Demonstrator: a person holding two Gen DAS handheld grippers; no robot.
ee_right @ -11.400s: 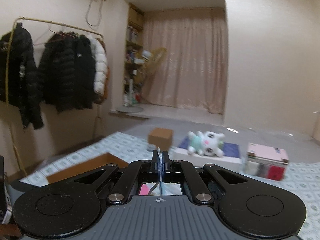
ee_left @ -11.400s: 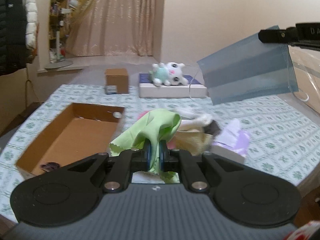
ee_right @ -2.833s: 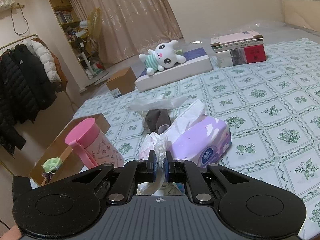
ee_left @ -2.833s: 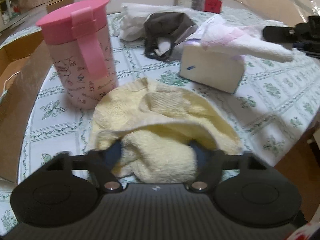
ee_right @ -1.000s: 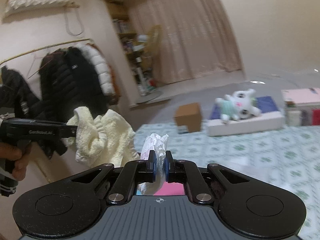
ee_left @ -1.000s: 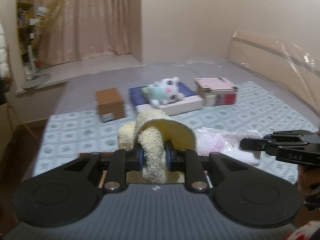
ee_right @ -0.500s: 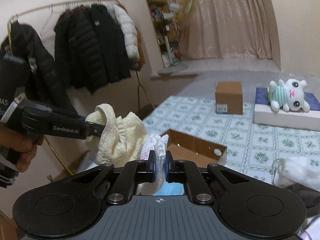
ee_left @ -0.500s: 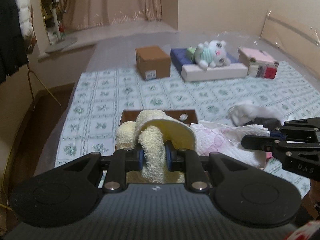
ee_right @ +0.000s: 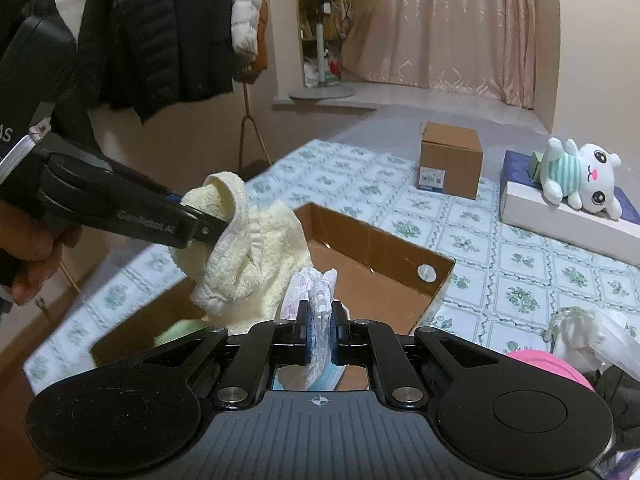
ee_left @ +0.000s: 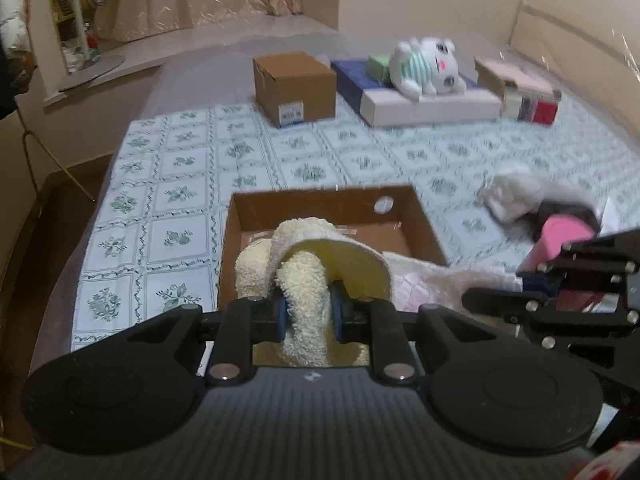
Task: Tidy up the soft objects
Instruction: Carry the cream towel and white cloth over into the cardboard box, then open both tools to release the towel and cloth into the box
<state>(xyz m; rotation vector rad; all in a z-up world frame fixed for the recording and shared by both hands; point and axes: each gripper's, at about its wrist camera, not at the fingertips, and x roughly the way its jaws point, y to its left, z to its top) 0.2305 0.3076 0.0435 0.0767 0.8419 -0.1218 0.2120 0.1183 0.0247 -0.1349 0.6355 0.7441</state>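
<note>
My left gripper [ee_left: 308,312] is shut on a pale yellow towel [ee_left: 308,264], which hangs over the near end of an open cardboard box [ee_left: 320,204]. From the right wrist view the same towel [ee_right: 256,256] dangles from the left gripper's fingers [ee_right: 200,228] above the box [ee_right: 384,280]. My right gripper [ee_right: 320,330] is shut on a white and pink tissue [ee_right: 316,292], also over the box's near end. In the left wrist view the tissue [ee_left: 432,284] stretches between the towel and the right gripper [ee_left: 492,298]. Something light green [ee_right: 180,330] lies inside the box.
A pink cup [ee_left: 560,240], a white cloth [ee_left: 516,196] and a dark cloth [ee_left: 568,214] lie right of the box on the patterned bed cover [ee_left: 180,184]. Farther back are a small closed carton [ee_left: 296,84], a plush toy [ee_left: 424,64] and stacked books [ee_left: 524,92]. Coats [ee_right: 156,28] hang at left.
Both grippers have come down and closer to the open box, each still holding its item. The box now fills more of both views, and the towel and tissue hang just over it.
</note>
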